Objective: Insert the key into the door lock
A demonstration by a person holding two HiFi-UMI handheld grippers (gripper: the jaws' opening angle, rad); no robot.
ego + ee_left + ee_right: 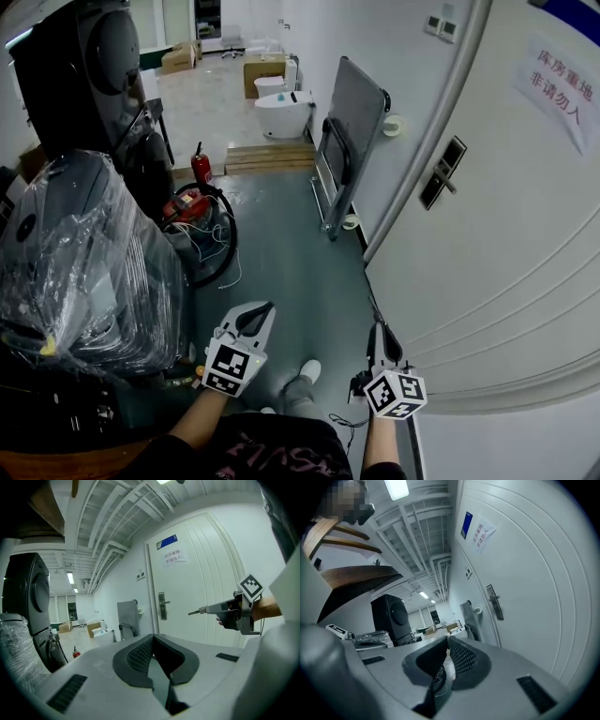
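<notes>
**Key in my right tongs, well short of the lock**

My right tongs (378,329) are closed on the key (196,612). From the left gripper view I can see it poking out of their tip as a thin metal blade, roughly level and aimed towards the door (506,244). In the right gripper view the two pads meet at the tip with only a pale sliver between them. The key touches nothing but the tongs.

My left tongs (265,310) are closed too, pads together at the tip, with nothing between them. They sit low and to the left of the right tongs, over the grey floor (300,253), with my shoe (309,370) just below them.

The white door fills the right side and is shut. Its lock (441,174), a dark plate with a lever handle, sits on the door's left edge, far from both tongs and up ahead of the key. A paper notice (561,86) is stuck higher up on the door.

To the left of the door, a folded trolley (354,131) leans against the wall. Further left, a red fire extinguisher (201,167) stands on the floor. Nearer on the left is a bulky thing wrapped in clear plastic (84,262).
</notes>
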